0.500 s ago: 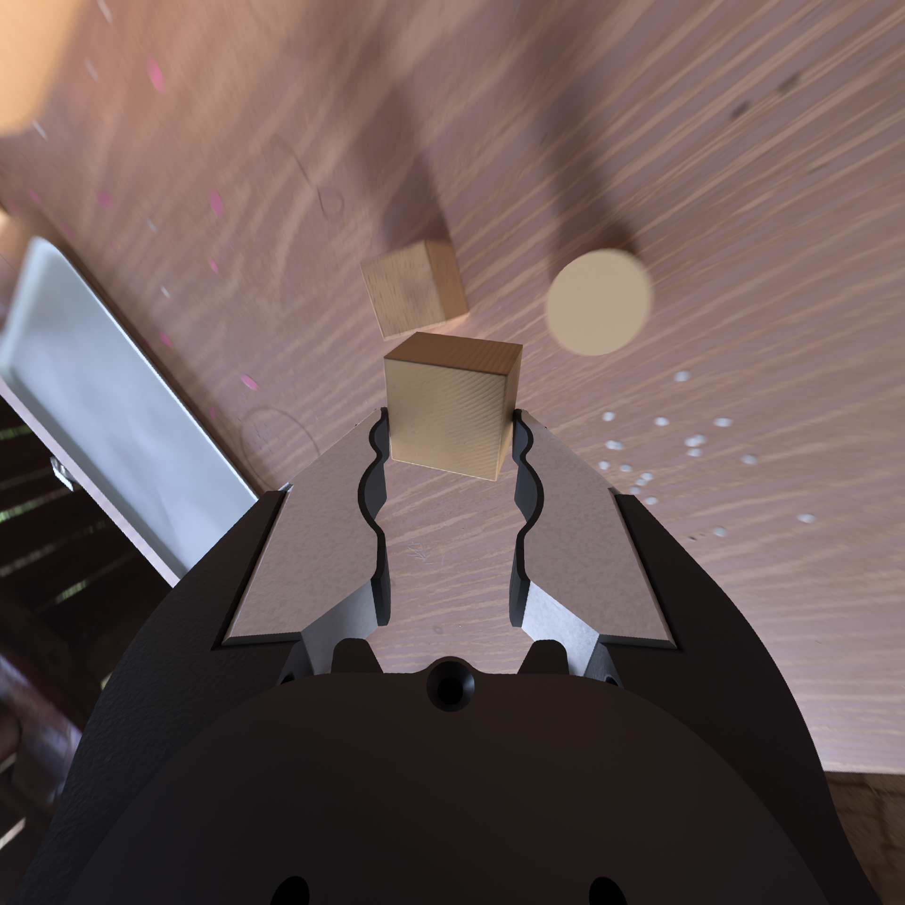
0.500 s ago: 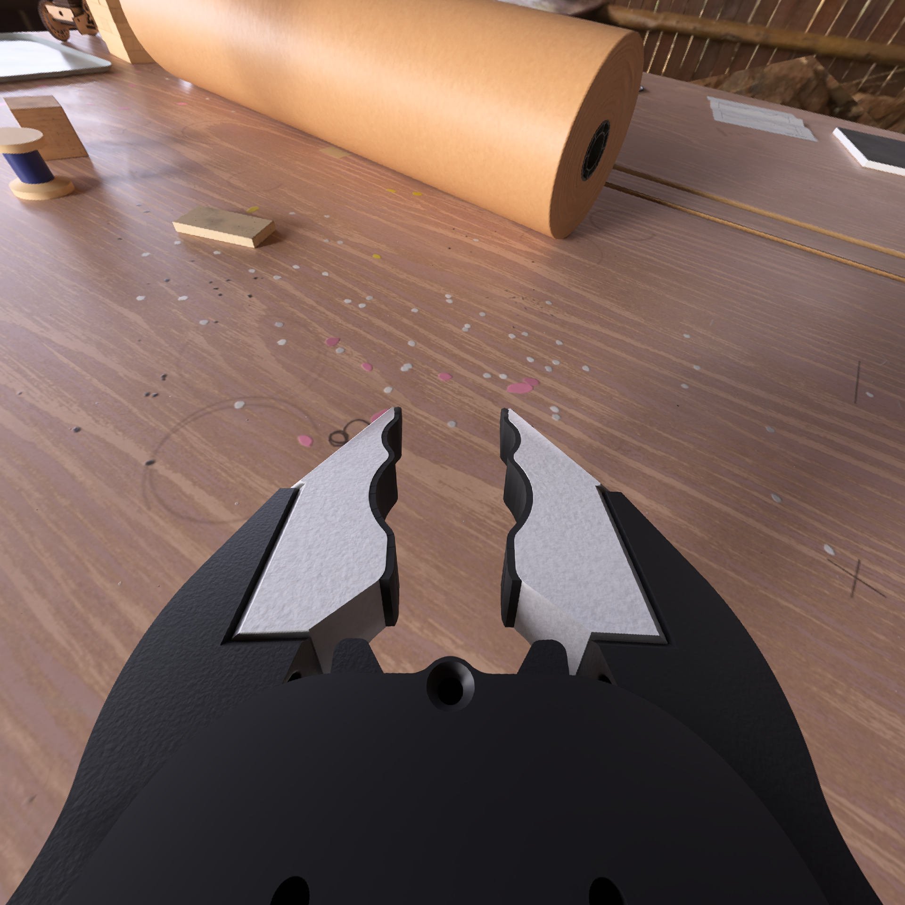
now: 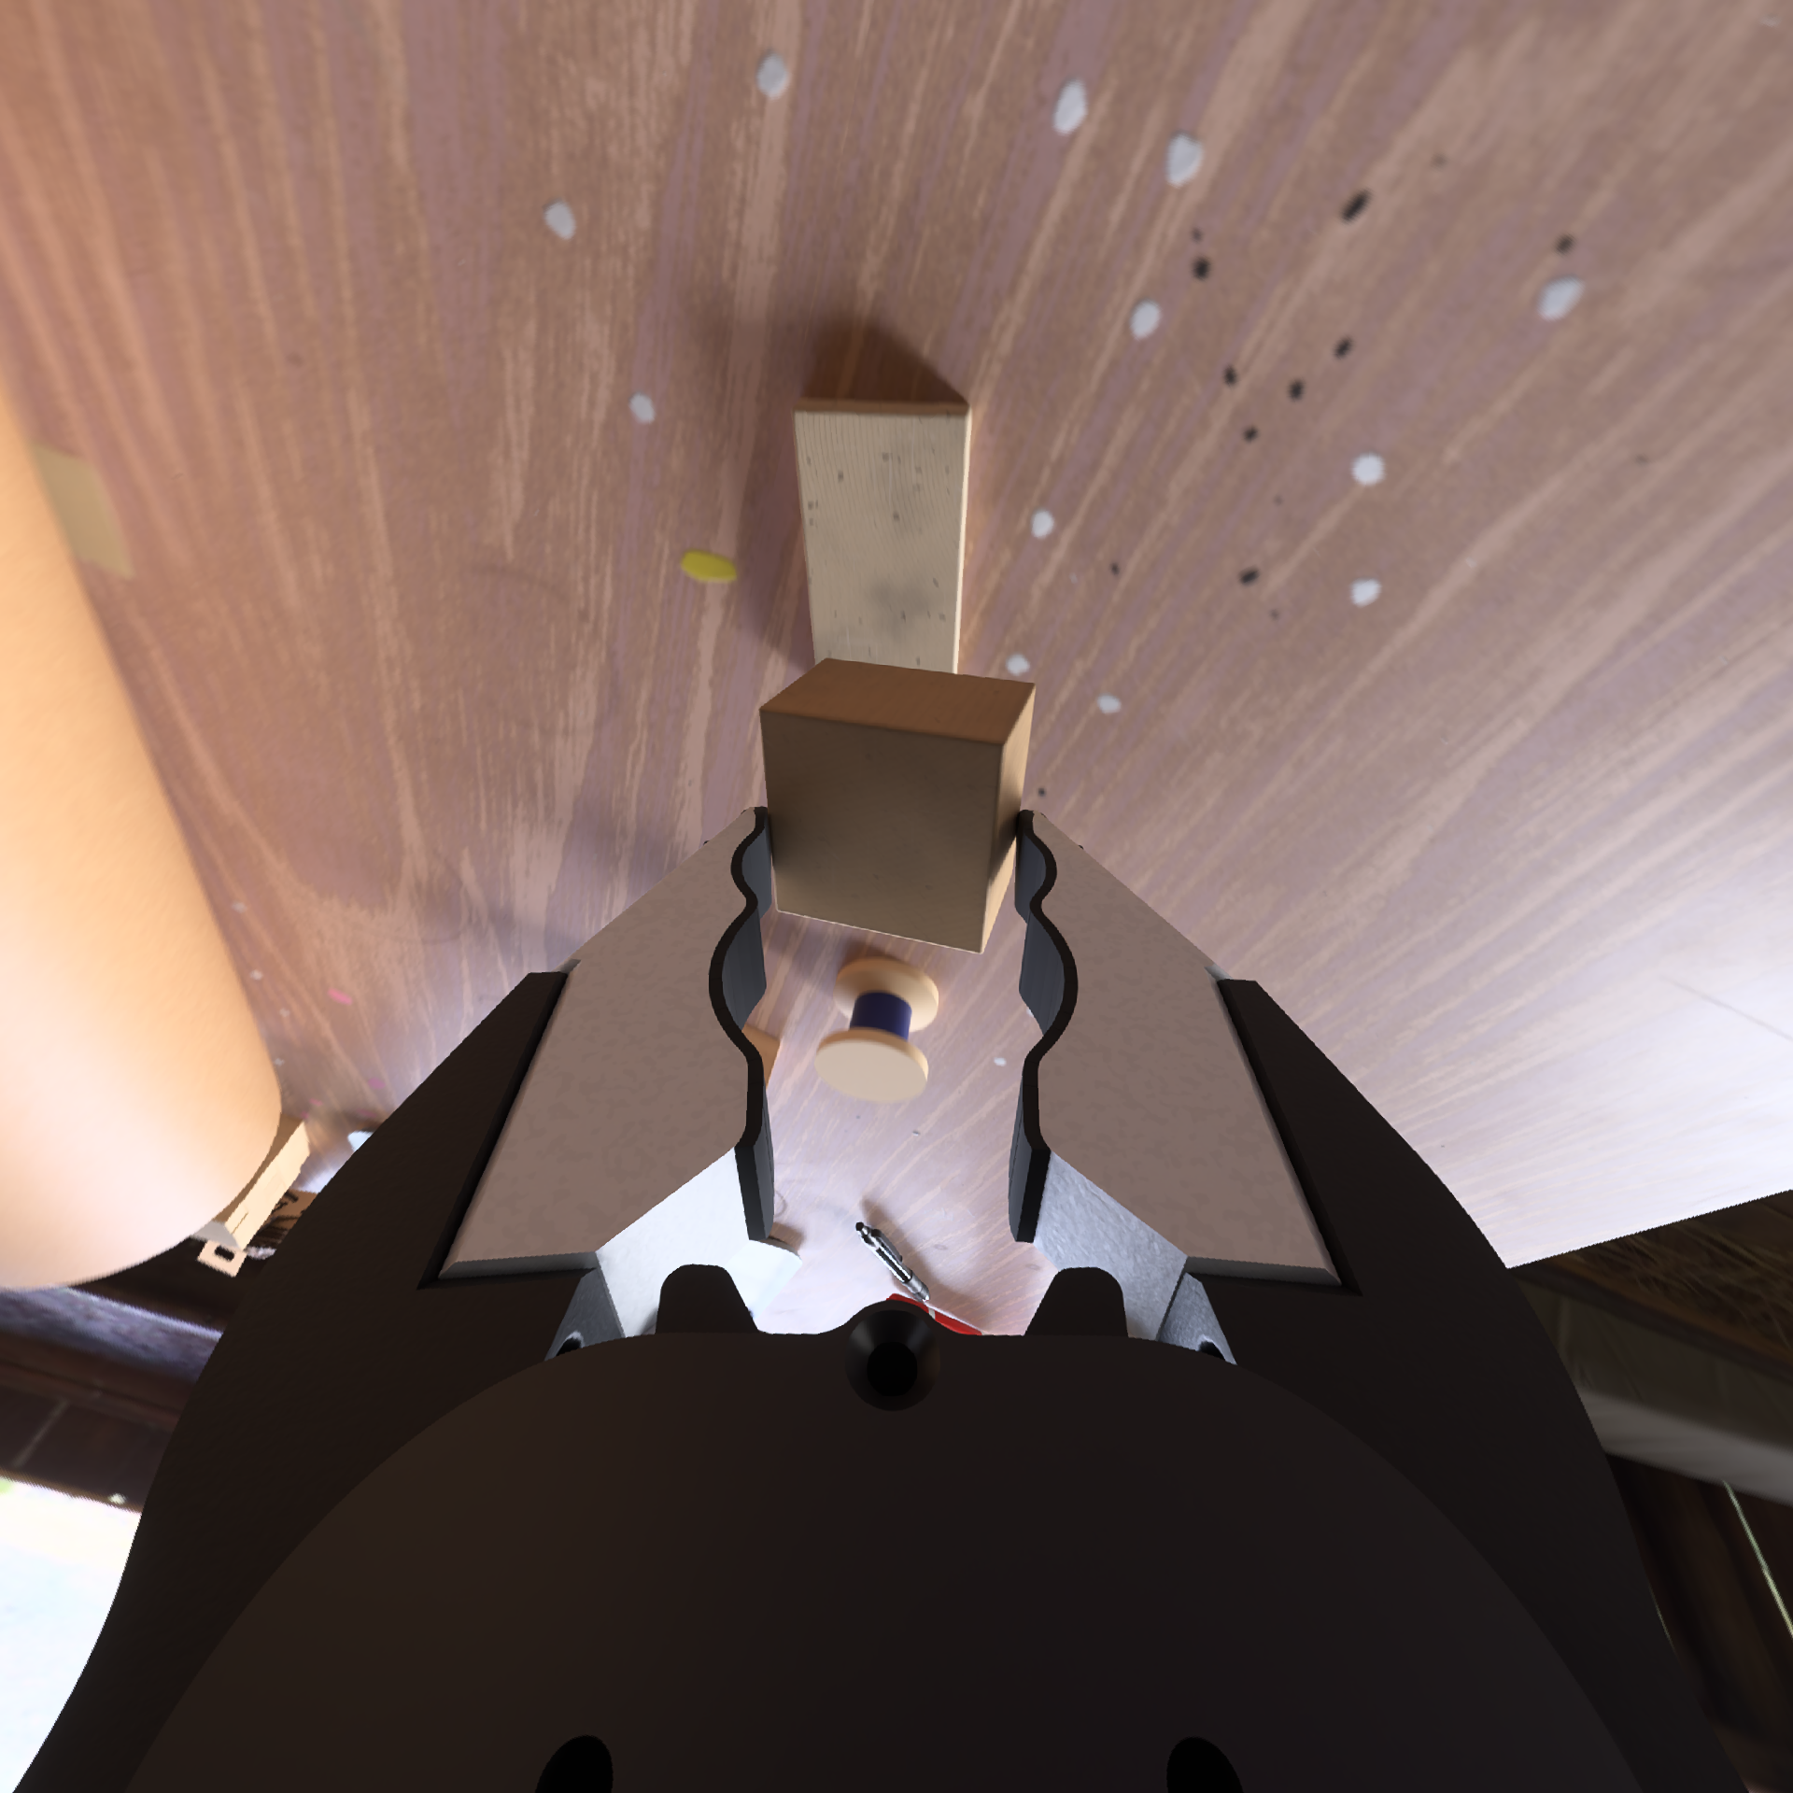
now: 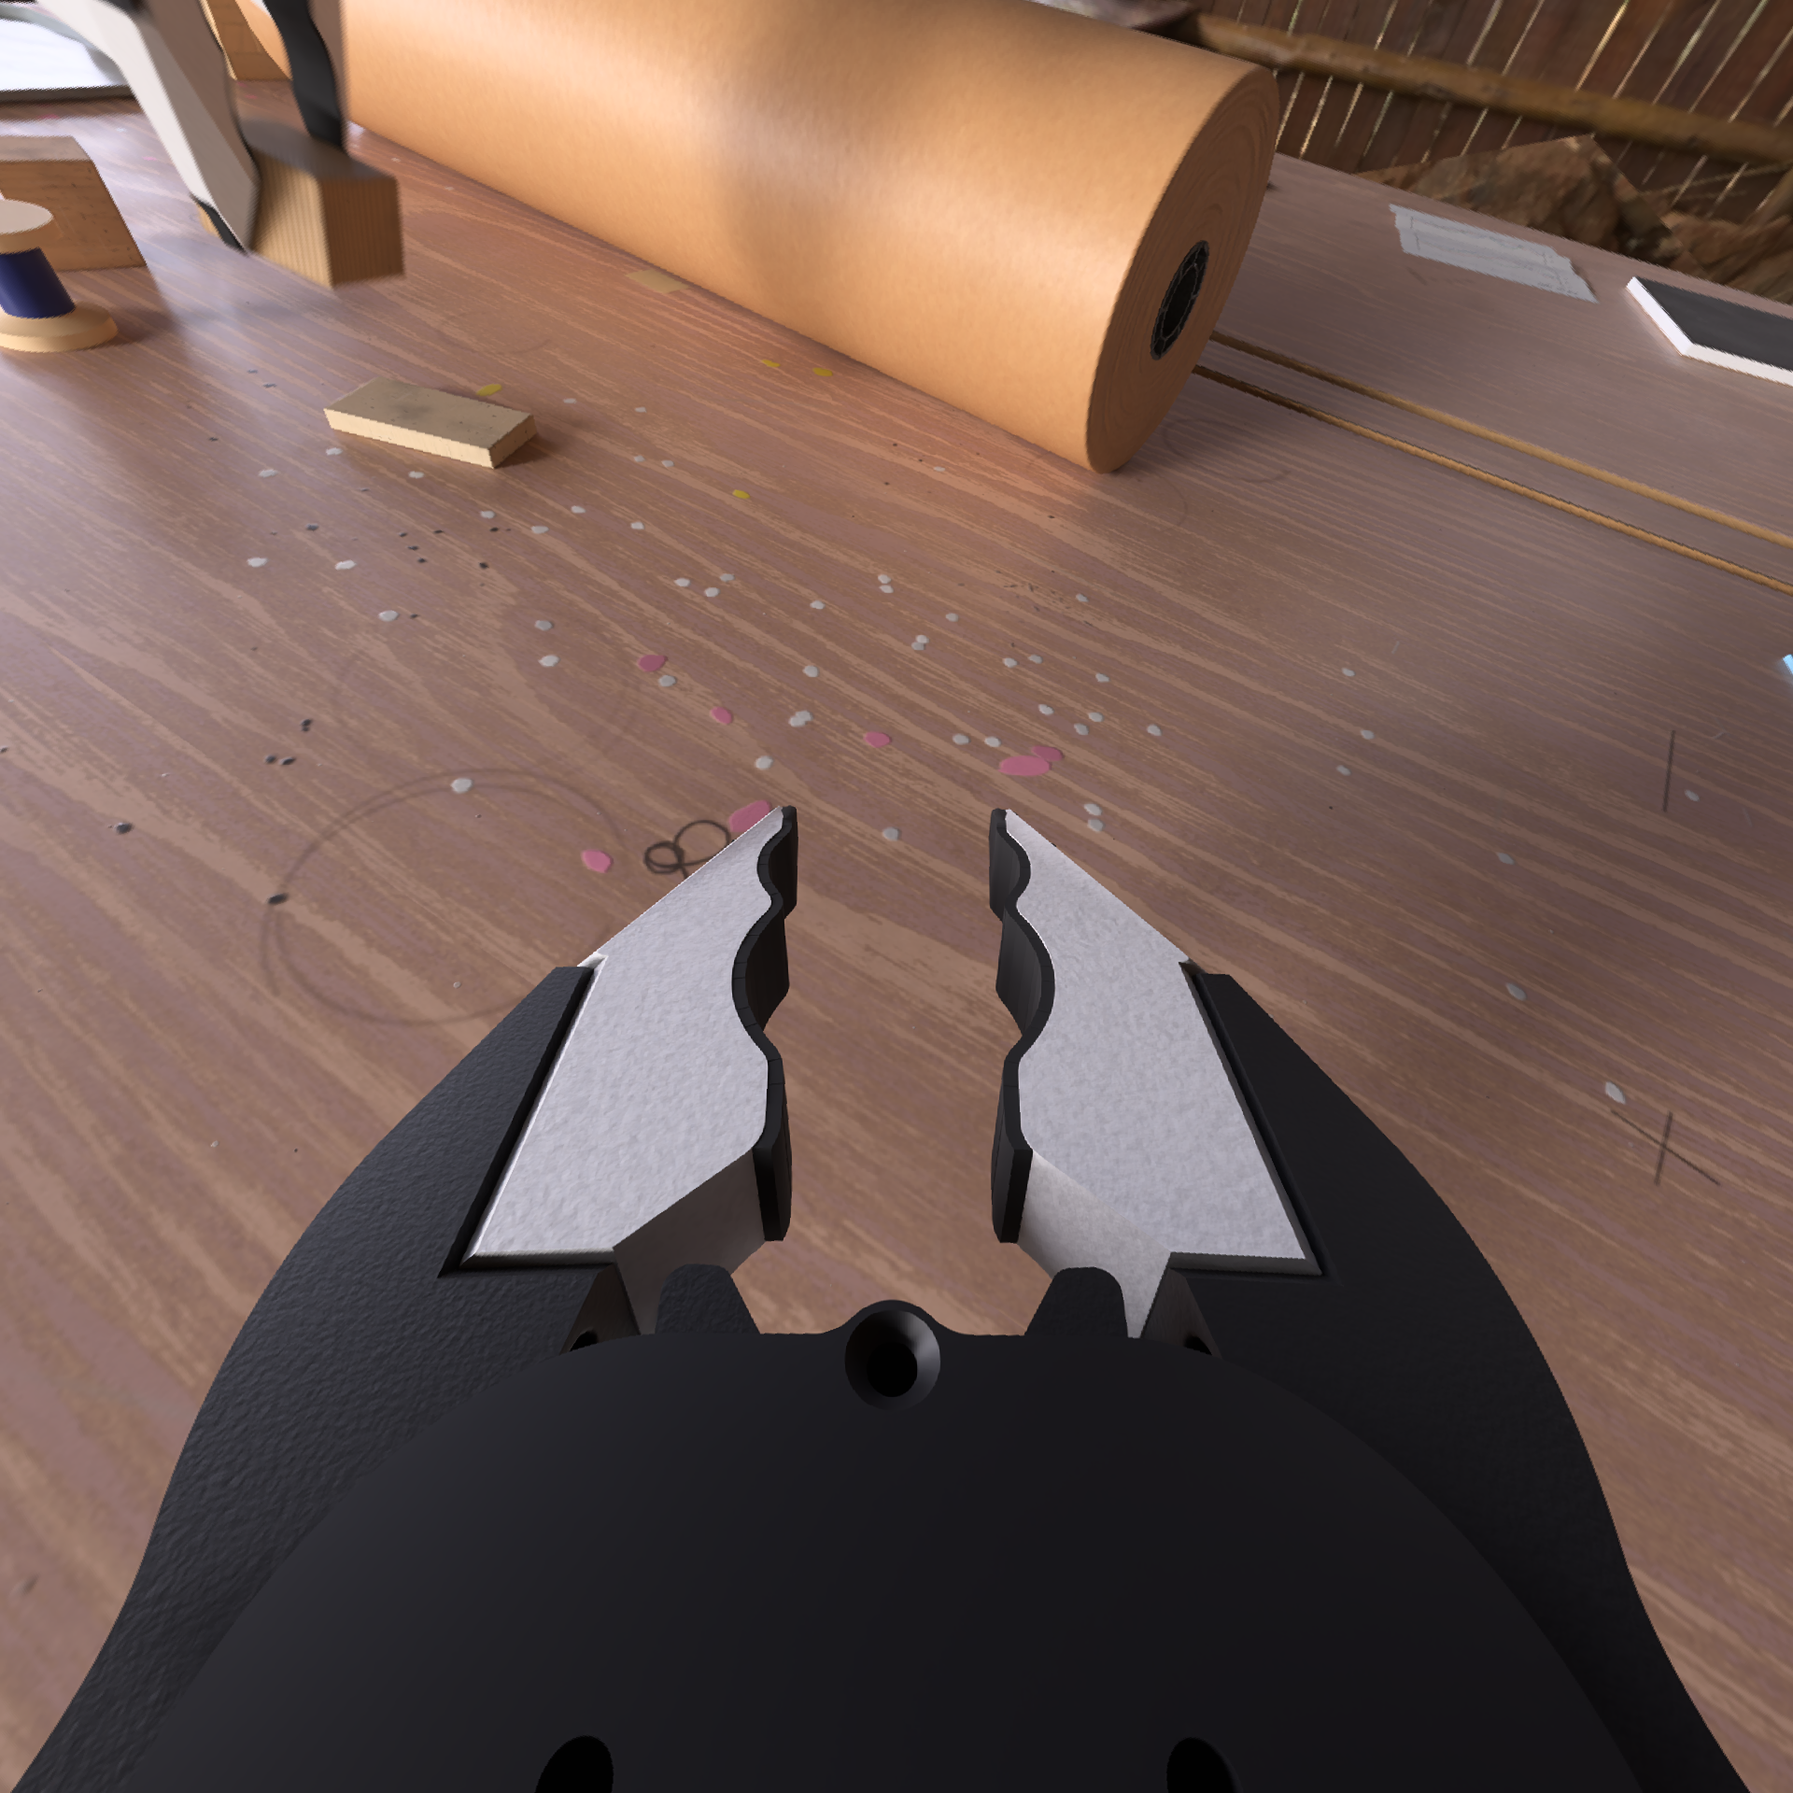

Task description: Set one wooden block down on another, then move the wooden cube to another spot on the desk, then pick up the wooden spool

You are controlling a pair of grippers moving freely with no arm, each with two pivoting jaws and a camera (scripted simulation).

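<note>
My left gripper [image 3: 893,825] is shut on a wooden cube [image 3: 888,805] and holds it above the desk. Beyond the cube lies a flat wooden block [image 3: 881,534]. The wooden spool [image 3: 878,1030] with dark blue thread stands on the desk under the fingers. In the right wrist view the left gripper with the cube [image 4: 335,218] hangs in the air at the top left, above and behind the flat block [image 4: 432,422]. The spool [image 4: 34,286] and another wooden block [image 4: 58,194] are at the far left. My right gripper [image 4: 893,834] is open and empty above the desk.
A large roll of brown paper [image 4: 825,184] lies across the back of the desk; it also shows in the left wrist view [image 3: 87,776]. A pen [image 3: 893,1261] lies near the desk edge. A black card [image 4: 1717,325] and papers [image 4: 1484,247] are far right.
My left gripper has carried the cube away from the other wooden block and spool toward the flat block, and has come into the right wrist view. The right gripper has not moved.
</note>
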